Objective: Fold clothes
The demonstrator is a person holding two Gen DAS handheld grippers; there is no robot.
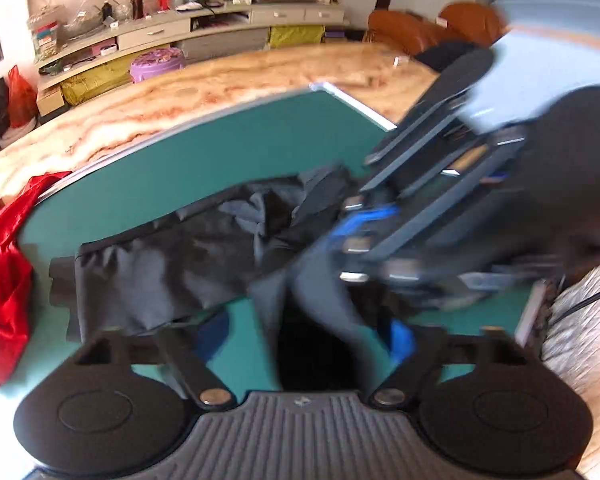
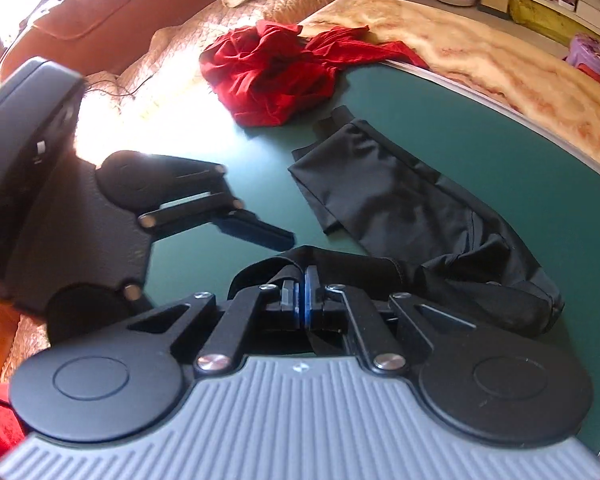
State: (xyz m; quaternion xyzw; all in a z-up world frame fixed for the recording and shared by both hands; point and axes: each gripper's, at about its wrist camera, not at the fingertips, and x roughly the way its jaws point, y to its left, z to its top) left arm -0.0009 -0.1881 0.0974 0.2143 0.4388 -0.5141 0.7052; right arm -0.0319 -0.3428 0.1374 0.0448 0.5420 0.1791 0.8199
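We see the black garment (image 2: 404,208) lying lengthwise on the green mat (image 2: 500,152), one end flat and smooth toward the far side, the other bunched into folds nearer the right-hand edge of the right wrist view. A strip of its dark fabric runs back from that crumpled end into the right gripper (image 2: 302,292), whose blue-lined pads are pressed together on the cloth, so this gripper is clamped tight on the garment. In the left wrist view we find the same garment (image 1: 172,256) spread across the mat (image 1: 204,160), with a fold of it rising toward the blurred right gripper (image 1: 340,216) above. The left gripper (image 1: 304,340) points down at the cloth with its jaws standing apart; dark fabric lies between the fingers, but the blur keeps us from telling whether the pads touch it. From the right wrist view the left gripper (image 2: 260,232) sits over bare mat just beside the pinched strip. A red garment (image 2: 272,76) lies heaped at the mat's far corner, partly over the marbled tabletop (image 2: 480,52). Beyond the table a quilted sofa cover (image 2: 172,52) and a shelf unit (image 1: 180,36) fill the room.
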